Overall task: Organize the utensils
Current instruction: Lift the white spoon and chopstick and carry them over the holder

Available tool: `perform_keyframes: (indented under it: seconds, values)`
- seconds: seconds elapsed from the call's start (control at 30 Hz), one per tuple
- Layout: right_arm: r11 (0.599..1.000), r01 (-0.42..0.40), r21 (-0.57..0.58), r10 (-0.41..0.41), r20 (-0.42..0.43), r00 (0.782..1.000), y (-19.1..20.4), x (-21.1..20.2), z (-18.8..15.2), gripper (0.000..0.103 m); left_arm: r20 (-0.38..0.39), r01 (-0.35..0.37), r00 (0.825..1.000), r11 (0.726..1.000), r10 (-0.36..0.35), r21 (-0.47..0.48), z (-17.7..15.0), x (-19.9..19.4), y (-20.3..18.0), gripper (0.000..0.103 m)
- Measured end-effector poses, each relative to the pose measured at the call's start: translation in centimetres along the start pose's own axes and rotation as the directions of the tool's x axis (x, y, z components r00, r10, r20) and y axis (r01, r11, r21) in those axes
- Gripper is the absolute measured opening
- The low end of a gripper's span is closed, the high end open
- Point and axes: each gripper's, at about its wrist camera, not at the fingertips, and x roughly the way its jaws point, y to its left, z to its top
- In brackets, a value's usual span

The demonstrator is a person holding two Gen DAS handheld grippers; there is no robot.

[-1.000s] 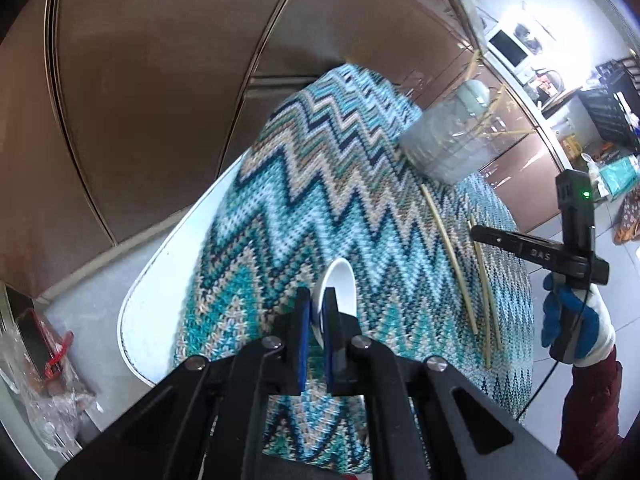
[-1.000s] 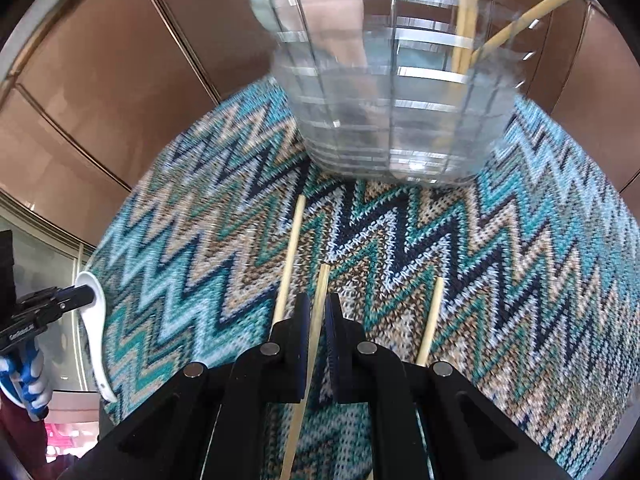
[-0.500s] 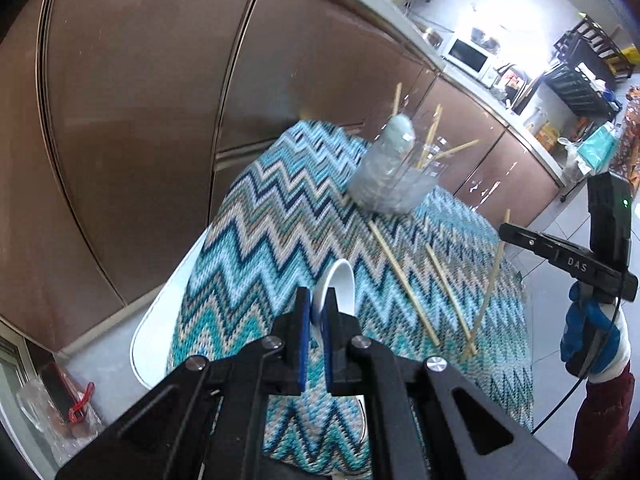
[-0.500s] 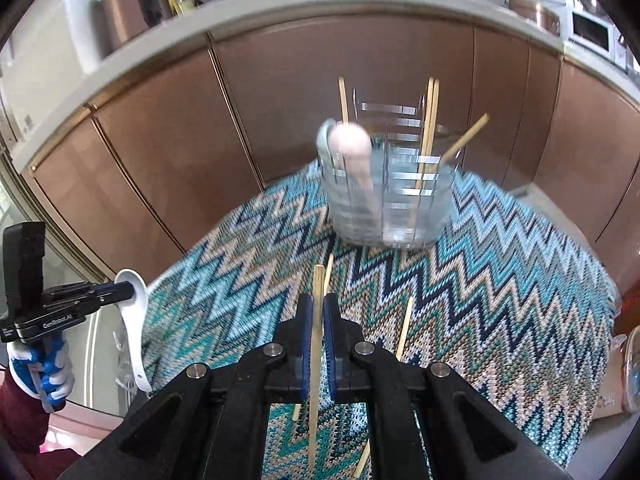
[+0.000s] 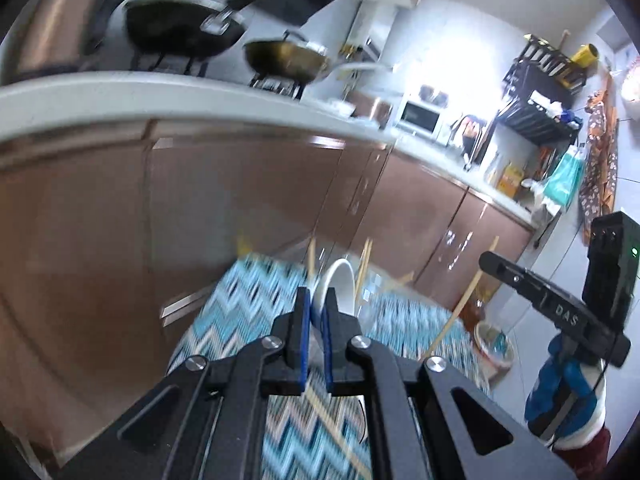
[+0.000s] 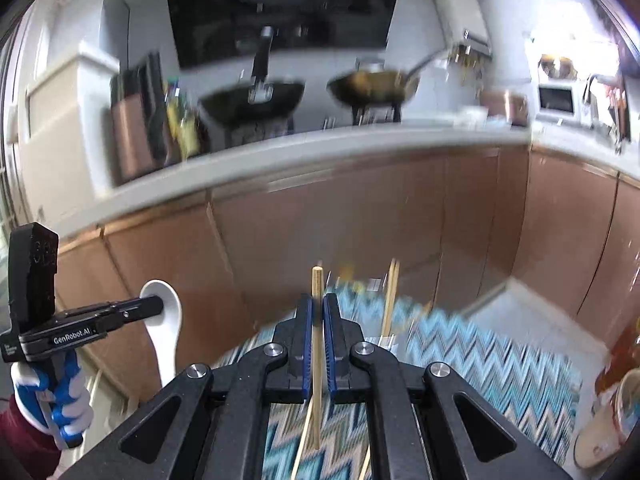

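Note:
My left gripper (image 5: 316, 298) is shut on a white ceramic spoon (image 5: 340, 284), lifted well above the zigzag cloth (image 5: 240, 312). From the right wrist view the same spoon (image 6: 166, 328) hangs from that gripper (image 6: 158, 304) at the far left. My right gripper (image 6: 317, 304) is shut on a wooden chopstick (image 6: 317, 344), held nearly upright; the left wrist view shows this chopstick (image 5: 460, 312) slanting down from the right gripper (image 5: 486, 260). The clear utensil holder (image 6: 372, 292) with chopsticks in it stands blurred just beyond both pairs of jaws. Loose chopsticks (image 6: 300, 456) lie on the cloth below.
Brown cabinet doors (image 6: 360, 220) and a white counter (image 6: 280, 160) with two woks (image 6: 252, 102) rise behind the table. A round container (image 6: 612, 416) sits on the floor at right. A gloved hand (image 5: 568, 384) holds the right gripper.
Both grippers rose off the cloth and tilted up toward level, carrying the spoon and the chopstick. The holder has dropped low in both views and the counter has come into sight.

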Motion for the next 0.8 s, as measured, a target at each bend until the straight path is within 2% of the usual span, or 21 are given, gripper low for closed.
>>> perform_keyframes:
  seconds: [0.13, 0.27, 0.47, 0.53, 0.8]
  values:
    - [1.000, 0.022, -0.002, -0.021, 0.101, 0.995, -0.8, 0.4, 2.1, 0.006, 0.051, -0.011, 0.999, 1.000, 0.010, 0.021, 2.8, 3.1, -1.7, 0.005]
    - [0.999, 0.043, 0.008, -0.044, 0.161, 0.986, -2.0, 1.9, 2.8, 0.006, 0.092, -0.051, 0.995, 0.998, 0.047, 0.044, 4.5, 7.3, -3.2, 0.005]
    - [0.997, 0.081, 0.006, -0.081, 0.164, 0.983, -3.4, 5.2, 2.2, 0.006, 0.128, -0.117, 0.986, 0.989, 0.105, 0.094, 4.7, 13.0, -5.5, 0.005]
    - [0.996, 0.094, -0.003, -0.092, 0.155, 0.984, -3.7, 6.0, 1.8, 0.006, 0.149, -0.162, 0.979, 0.978, 0.142, 0.130, 4.3, 14.7, -6.3, 0.005]
    - [0.991, 0.130, 0.006, -0.130, 0.132, 0.983, -5.0, 8.4, -1.2, 0.006, 0.167, -0.208, 0.969, 0.968, 0.184, 0.140, 2.0, 19.1, -6.8, 0.005]
